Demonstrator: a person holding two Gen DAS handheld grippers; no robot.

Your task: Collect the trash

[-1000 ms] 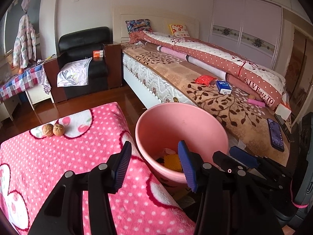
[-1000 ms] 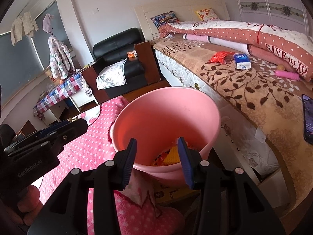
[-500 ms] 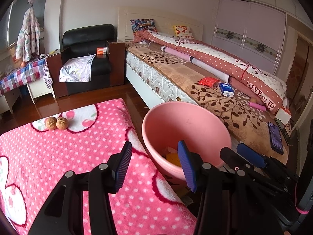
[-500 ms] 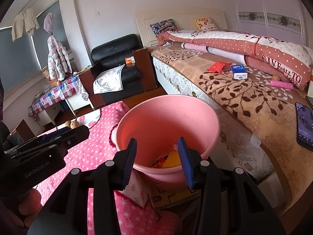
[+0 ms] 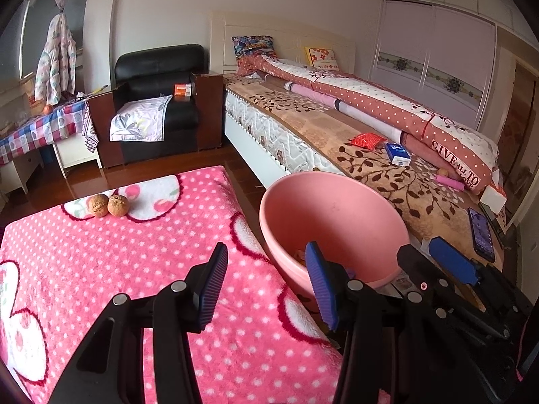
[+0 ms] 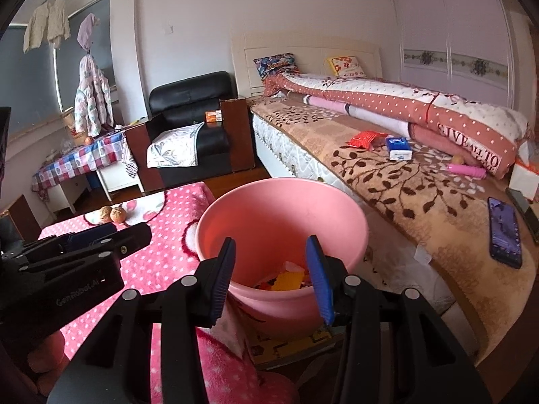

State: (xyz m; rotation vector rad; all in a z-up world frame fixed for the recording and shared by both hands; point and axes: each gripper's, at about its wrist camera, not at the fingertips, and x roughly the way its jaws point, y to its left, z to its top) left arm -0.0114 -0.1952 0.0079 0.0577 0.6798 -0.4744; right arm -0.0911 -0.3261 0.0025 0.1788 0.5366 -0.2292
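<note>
Bedroom, seen along two hand-held grippers. Left gripper (image 5: pixel 266 282) spread wide, nothing between its blue pads, hovering over the near right edge of a pink dotted blanket (image 5: pixel 101 262). Right gripper (image 6: pixel 273 279) also spread, empty, aimed at the pink bucket (image 6: pixel 235 215) standing between that blanket's right edge and the bed (image 6: pixel 421 198).

Compared with a second ago: both views drawn back and lifted a little from the bucket, so more of the blanket and bed now in sight; no change in either gripper's spread. Bright yellow and red scraps (image 6: pixel 286 281) lying at the bucket's bottom, so probably a drop already made and a search for the next piece under way.

Possible trash left: two walnuts (image 5: pixel 108 205) touching each other at the blanket's far edge; a red wrapper (image 5: pixel 367 140) and a blue packet (image 5: pixel 397 154) near the quilt on the bed. Dark phone (image 5: pixel 481 235) at the bed's near edge, likely not trash.
</note>
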